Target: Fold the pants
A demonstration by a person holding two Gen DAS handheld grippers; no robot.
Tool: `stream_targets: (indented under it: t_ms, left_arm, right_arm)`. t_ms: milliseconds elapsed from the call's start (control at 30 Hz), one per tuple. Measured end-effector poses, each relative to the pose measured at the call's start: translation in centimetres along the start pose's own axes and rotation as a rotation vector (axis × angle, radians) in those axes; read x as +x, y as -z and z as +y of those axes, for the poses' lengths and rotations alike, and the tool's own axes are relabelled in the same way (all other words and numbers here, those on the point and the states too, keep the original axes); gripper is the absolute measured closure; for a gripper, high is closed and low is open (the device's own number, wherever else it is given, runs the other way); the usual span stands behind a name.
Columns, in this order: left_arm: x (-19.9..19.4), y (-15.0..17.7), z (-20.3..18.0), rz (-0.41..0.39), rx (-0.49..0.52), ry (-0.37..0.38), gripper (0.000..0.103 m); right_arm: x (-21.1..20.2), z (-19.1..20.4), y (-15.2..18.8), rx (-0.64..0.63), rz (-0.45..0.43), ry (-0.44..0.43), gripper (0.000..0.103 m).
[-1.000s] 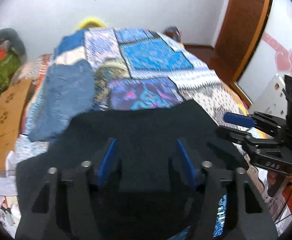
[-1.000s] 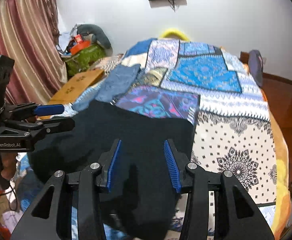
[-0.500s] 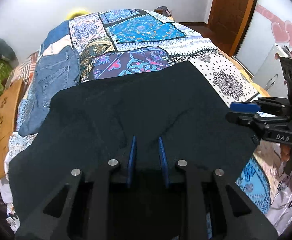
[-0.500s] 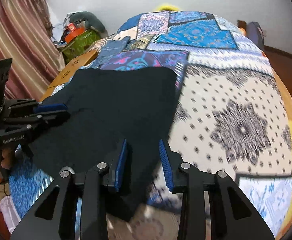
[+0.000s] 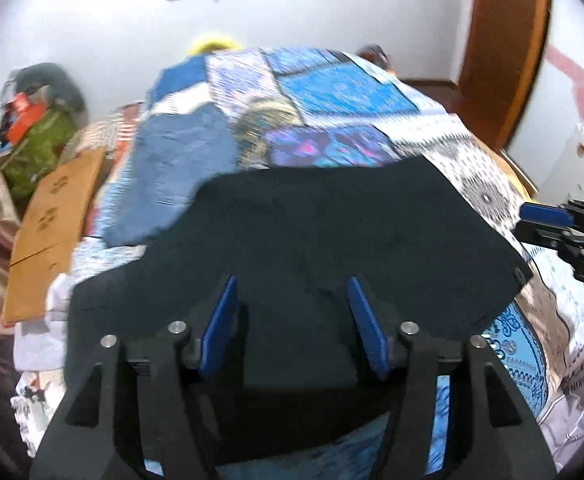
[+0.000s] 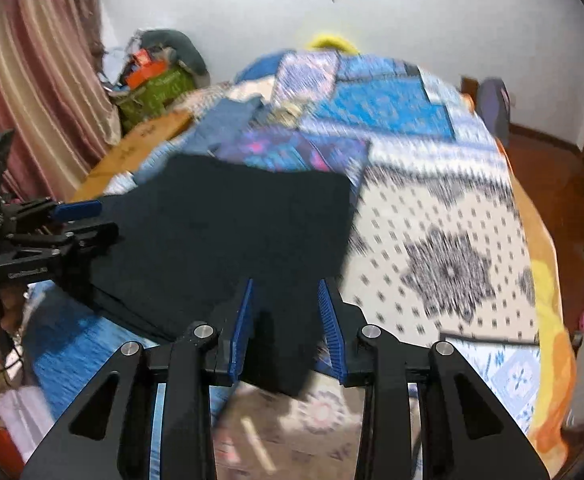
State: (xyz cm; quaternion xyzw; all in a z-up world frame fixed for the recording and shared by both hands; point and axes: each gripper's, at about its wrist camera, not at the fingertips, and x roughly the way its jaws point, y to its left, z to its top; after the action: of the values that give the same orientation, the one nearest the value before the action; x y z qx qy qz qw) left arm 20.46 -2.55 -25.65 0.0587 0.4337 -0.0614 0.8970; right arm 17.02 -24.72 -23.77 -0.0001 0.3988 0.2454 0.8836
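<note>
Two hand-held grippers work the black pants [image 5: 332, 240], which lie flat on the bed [image 6: 452, 240] just ahead of them. The left hand-held gripper [image 5: 292, 320] is opening, cloth loose between its pads; the right hand-held gripper [image 6: 285, 328] is opening slightly around a near edge. The pants look soft, light and limp, best pinched at hem or waistband corners.

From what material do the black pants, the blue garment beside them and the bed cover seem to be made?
Black pants: soft matte cloth, perhaps cotton or knit; no sheen, lies limp.
Blue garment: likely denim; faded, mottled blue with a coarse look, though blurred.
Bed cover: thin printed woven fabric, probably cotton; flat patchwork patterns, no gloss.
</note>
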Motion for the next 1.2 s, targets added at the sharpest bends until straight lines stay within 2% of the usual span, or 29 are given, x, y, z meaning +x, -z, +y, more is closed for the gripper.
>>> stream_targets:
  t_ms: [200, 300, 400, 600, 867, 1033, 1200]
  left_arm:
    - [-4.8, 1.1, 6.3, -0.092, -0.135, -0.081, 0.025]
    - [-6.4, 2.4, 9.2, -0.103, -0.192, -0.122, 0.019]
    - [-6.9, 4.0, 11.6, -0.080, -0.240, -0.142, 0.018]
    - [-5.8, 7.9, 15.0, 0.032, -0.324, -0.151, 0.018]
    - [-3.6, 12.5, 16.9, 0.158, -0.475, -0.065, 0.018]
    - [-1.6, 14.4, 17.6, 0.213, -0.598, 0.025, 0.018]
    - [-1.2, 15.1, 18.2, 0.189, -0.675, 0.083, 0.018]
  right_arm:
    - [-0.2, 4.3, -2.5, -0.049, -0.080, -0.071, 0.067]
    - [0.5, 6.3, -3.2, -0.079, -0.093, -0.099, 0.067]
    - [1.8, 8.3, -3.8, -0.107, -0.090, -0.121, 0.066]
    - [5.0, 10.9, -3.5, -0.142, -0.032, -0.146, 0.064]
    - [8.1, 11.9, -2.1, -0.226, 0.084, -0.088, 0.064]
    - [9.0, 11.9, -1.4, -0.261, 0.129, -0.075, 0.062]
    - [9.2, 11.8, -1.4, -0.259, 0.137, -0.089, 0.060]
